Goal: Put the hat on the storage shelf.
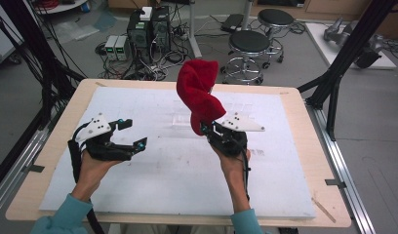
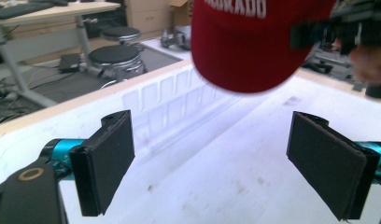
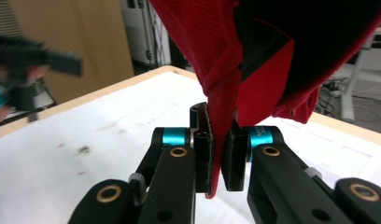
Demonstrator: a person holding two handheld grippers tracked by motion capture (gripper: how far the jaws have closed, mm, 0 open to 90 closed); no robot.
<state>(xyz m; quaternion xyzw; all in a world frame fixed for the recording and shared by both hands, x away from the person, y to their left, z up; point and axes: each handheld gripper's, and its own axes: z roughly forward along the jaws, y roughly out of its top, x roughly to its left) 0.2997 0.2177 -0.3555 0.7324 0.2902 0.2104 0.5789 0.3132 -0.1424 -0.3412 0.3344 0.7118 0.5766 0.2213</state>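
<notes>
A red cap (image 1: 199,95) with white lettering hangs in the air above the middle of the white surface (image 1: 153,165), clear of it. The right hand-held gripper (image 1: 207,129) has its jaws pressed shut on a fold of the cap's red fabric at the lower edge; the right gripper view shows the cloth (image 3: 221,116) pinched between the two black pads, with the rest of the cap rising above them. The left hand-held gripper (image 1: 133,134) is well apart from the cap, low over the left part of the surface, its jaws spread wide with nothing between them. In the left gripper view the cap (image 2: 254,42) hangs ahead of those open pads (image 2: 109,158). A clear plastic tray (image 1: 180,117) lies on the surface just behind the cap.
</notes>
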